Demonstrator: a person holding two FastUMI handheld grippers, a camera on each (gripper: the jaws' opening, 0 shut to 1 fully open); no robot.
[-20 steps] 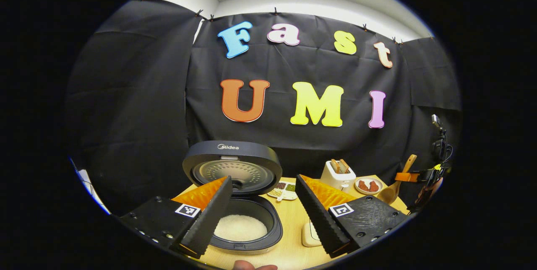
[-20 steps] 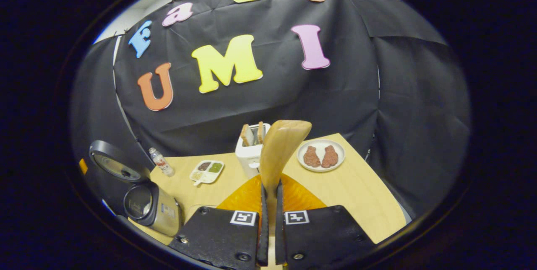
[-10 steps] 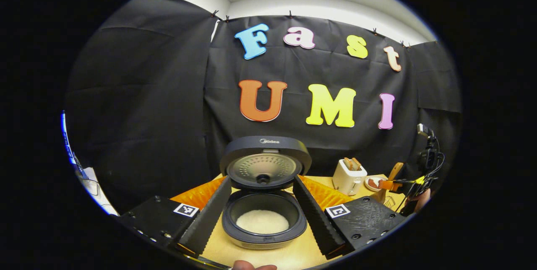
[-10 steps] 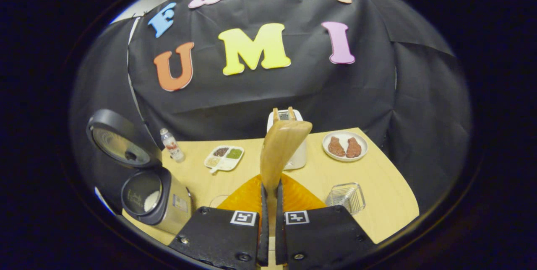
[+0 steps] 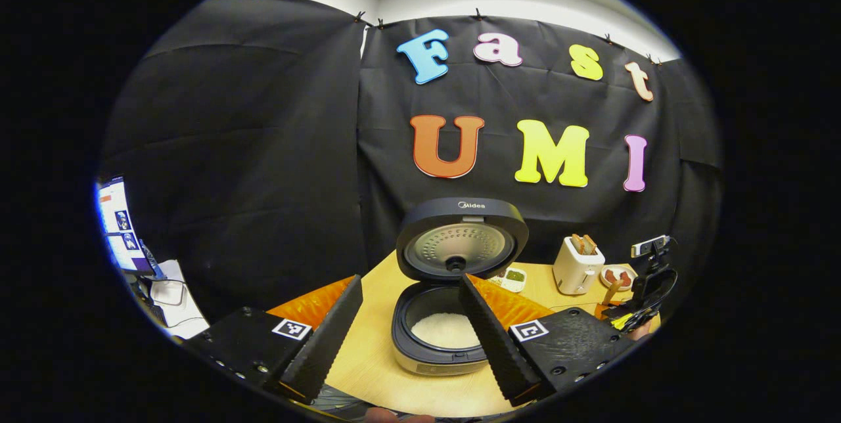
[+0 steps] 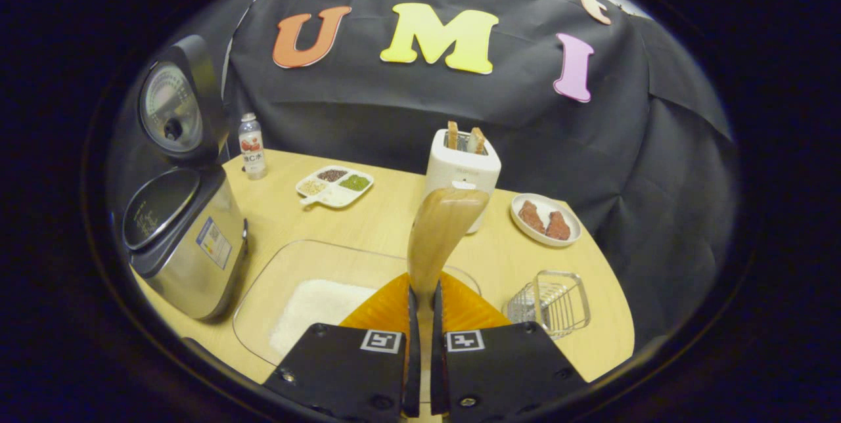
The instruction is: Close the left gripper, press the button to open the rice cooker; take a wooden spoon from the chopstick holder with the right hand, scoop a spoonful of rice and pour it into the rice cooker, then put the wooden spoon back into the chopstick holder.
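With the dark round lid point(image 5: 462, 239) of the grey-and-silver rice cooker point(image 5: 439, 337) standing upright on its hinge in the left gripper view, I take the button press as done, and I can see a bed of white rice point(image 5: 445, 330) already lying in the inner pot. My left gripper point(image 5: 410, 328) hovers near the cooker's front with its fingers spread wide and nothing between them, the pot showing through the gap. Far off to the right of that view I can make out the other gripper point(image 5: 640, 298) with a wooden handle poking up by it, too small to read further. Turning to the right gripper view, my right gripper point(image 6: 420, 351) has its fingers pressed together on the stem of the pale wooden spoon point(image 6: 440, 232), whose broad bowl rises upright in front of the white toaster point(image 6: 462, 170). So the spoon is out of the clear wire-ribbed chopstick holder point(image 6: 550, 303), which sits on the light wooden table point(image 6: 387, 213) just to the right of my fingers. Below the spoon lies the shallow clear glass tray point(image 6: 309, 272) with a heap of white rice point(image 6: 315, 308) in it; the cooker stands open at the left. I judge the scoop, the pour into the cooker and the spoon's return are all left; whether the spoon's bowl carries any grains I cannot tell.
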